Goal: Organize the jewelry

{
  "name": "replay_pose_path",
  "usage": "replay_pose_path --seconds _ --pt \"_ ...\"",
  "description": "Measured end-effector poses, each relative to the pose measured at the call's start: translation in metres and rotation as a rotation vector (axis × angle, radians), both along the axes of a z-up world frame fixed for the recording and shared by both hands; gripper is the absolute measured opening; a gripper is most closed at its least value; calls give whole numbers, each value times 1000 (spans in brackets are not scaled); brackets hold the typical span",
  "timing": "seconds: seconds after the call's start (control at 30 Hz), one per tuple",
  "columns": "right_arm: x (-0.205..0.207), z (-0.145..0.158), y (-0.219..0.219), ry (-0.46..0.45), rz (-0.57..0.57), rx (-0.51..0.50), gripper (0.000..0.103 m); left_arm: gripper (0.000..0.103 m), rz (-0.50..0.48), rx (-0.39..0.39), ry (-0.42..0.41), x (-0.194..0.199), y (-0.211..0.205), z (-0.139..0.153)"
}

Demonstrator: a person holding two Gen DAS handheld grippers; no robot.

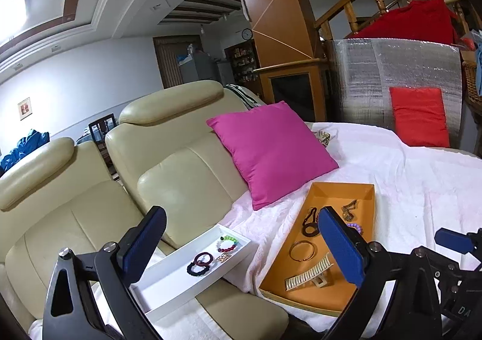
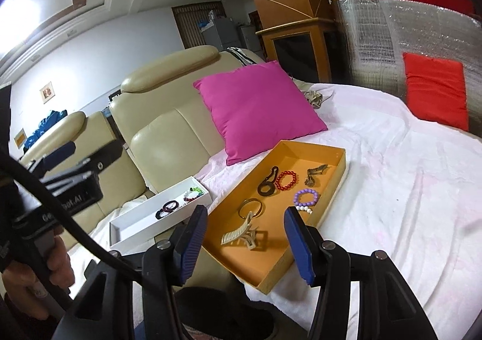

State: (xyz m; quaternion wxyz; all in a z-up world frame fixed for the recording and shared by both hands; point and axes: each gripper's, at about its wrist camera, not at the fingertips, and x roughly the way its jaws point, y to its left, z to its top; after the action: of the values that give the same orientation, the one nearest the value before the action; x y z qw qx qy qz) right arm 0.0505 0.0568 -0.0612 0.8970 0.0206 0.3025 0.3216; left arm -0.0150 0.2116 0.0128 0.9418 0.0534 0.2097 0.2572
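An orange tray [image 2: 328,189] lies on the white blanket and holds a cream hair claw [image 2: 241,234], a gold bangle [image 2: 250,207], a black hair tie [image 2: 266,186], a red bead bracelet [image 2: 287,179], a purple bead bracelet [image 2: 305,198] and a bronze clip [image 2: 314,174]. A white tray [image 1: 168,285] to its left holds dark hair ties [image 1: 200,263] and bead bracelets [image 1: 227,243]. My left gripper [image 1: 241,252] is open and empty above the gap between the trays. My right gripper [image 2: 245,245] is open and empty over the orange tray's near end.
A pink cushion [image 1: 271,153] leans behind the trays against the cream leather sofa [image 1: 168,159]. A red cushion [image 2: 433,87] stands at the far right against a silver foil panel [image 2: 379,38]. The white blanket [image 2: 406,189] spreads to the right.
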Motion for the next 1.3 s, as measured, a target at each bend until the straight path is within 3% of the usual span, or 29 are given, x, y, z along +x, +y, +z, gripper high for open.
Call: replay_pose_path --seconds 0.77,1.3 --pt "-30 22 -6 -18 -99 2 58 101 69 11 -28 -25 9 10" --pt "-26 14 8 -36 -116 -41 60 101 60 -17 -10 -16 21 -3"
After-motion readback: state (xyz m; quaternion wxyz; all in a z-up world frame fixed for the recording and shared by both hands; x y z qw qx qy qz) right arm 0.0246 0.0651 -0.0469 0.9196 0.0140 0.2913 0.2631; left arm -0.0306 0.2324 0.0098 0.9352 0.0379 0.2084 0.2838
